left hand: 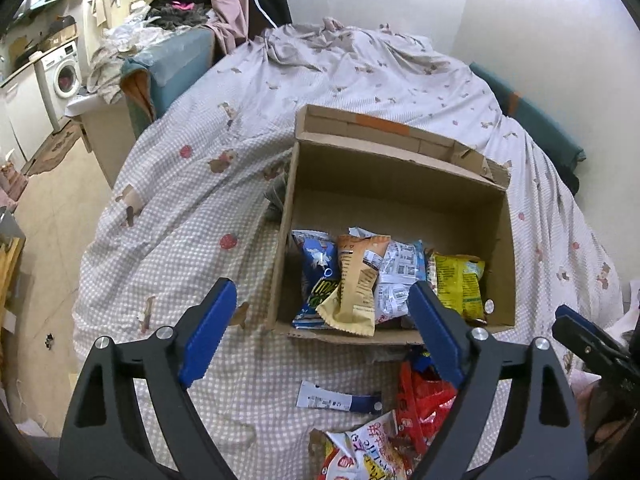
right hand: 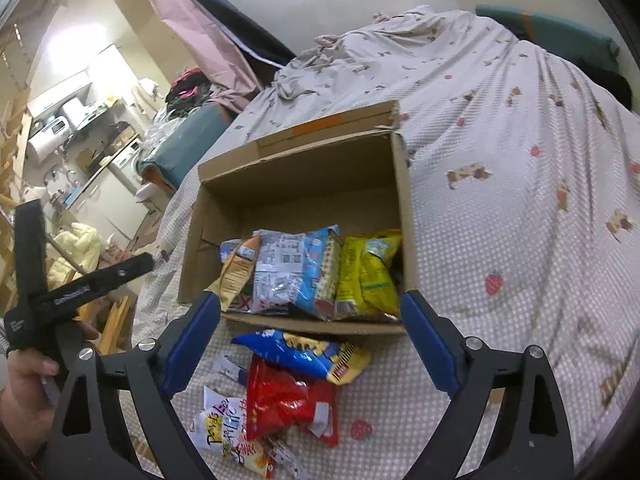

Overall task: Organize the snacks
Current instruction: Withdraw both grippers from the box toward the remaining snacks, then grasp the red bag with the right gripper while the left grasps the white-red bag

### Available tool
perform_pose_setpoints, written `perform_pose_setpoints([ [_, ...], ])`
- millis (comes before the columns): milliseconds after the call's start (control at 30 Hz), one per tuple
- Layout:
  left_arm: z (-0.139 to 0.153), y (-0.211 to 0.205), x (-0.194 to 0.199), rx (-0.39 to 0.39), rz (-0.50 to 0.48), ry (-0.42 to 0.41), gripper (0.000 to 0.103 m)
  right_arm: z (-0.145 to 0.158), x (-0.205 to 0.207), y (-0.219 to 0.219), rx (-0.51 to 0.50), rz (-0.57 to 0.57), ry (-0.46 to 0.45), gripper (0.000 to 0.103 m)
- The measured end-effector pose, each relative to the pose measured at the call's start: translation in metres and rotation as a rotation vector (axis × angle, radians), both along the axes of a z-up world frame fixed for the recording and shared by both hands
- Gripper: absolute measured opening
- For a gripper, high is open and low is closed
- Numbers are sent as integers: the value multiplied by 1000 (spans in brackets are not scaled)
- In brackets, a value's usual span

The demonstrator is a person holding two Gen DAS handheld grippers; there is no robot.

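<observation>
Both my fingers wide open, empty. Box (right hand: 404, 216) on bed, half full; red bag (right hand: 288, 400), blue bag (right hand: 296, 350) loose near it. Risk: slick foil slipping from pinch, soft bed tipping box.

Snack packets (right hand: 312, 268) upright in box (right hand: 296, 172)

An open brown cardboard box (right hand: 298, 184) sits on the checked bed quilt (right hand: 500, 240). Inside, against its near wall, crinkly snack packets stand in a row, the yellow packet (right hand: 368, 276) rightmost. Before the box, on the quilt, lies a blue chip bag (right hand: 296, 350), with a red foil packet (right hand: 286, 402) nearer.
</observation>
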State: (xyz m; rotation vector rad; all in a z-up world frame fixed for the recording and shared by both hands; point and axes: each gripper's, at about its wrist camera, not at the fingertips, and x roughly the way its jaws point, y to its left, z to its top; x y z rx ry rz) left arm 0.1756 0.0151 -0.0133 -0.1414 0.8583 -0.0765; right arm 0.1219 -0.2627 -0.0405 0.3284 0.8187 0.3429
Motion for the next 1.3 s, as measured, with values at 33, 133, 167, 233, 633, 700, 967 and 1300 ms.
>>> perform_pose_setpoints([
  [33, 1, 1, -3, -6, 4, 0, 86, -1, -3, -2, 1, -13, 5, 94],
  [133, -2, 5, -15, -9, 19, 28, 86, -2, -10, -5, 6, -35, 20, 94],
  [167, -4, 5, -18, -4, 22, 37, 86, -2, -12, -6, 9, -39, 22, 94],
  [233, -7, 4, -25, 41, 39, 41, 86, -3, -17, -6, 7, -41, 28, 94],
  [633, -17, 3, -53, 47, 4, 76, 86, -6, -35, -3, -14, -41, 42, 94],
  [700, -21, 5, -54, 40, 5, 98, 86, -8, -34, -4, -15, -44, 54, 94],
  [967, -25, 9, -50, -1, 29, 141, 86, -48, -16, -21, 129, -79, 273, 94],
  [1300, -40, 12, -46, -5, 53, 211, 86, -110, 13, 51, 56, 140, 531, 94],
])
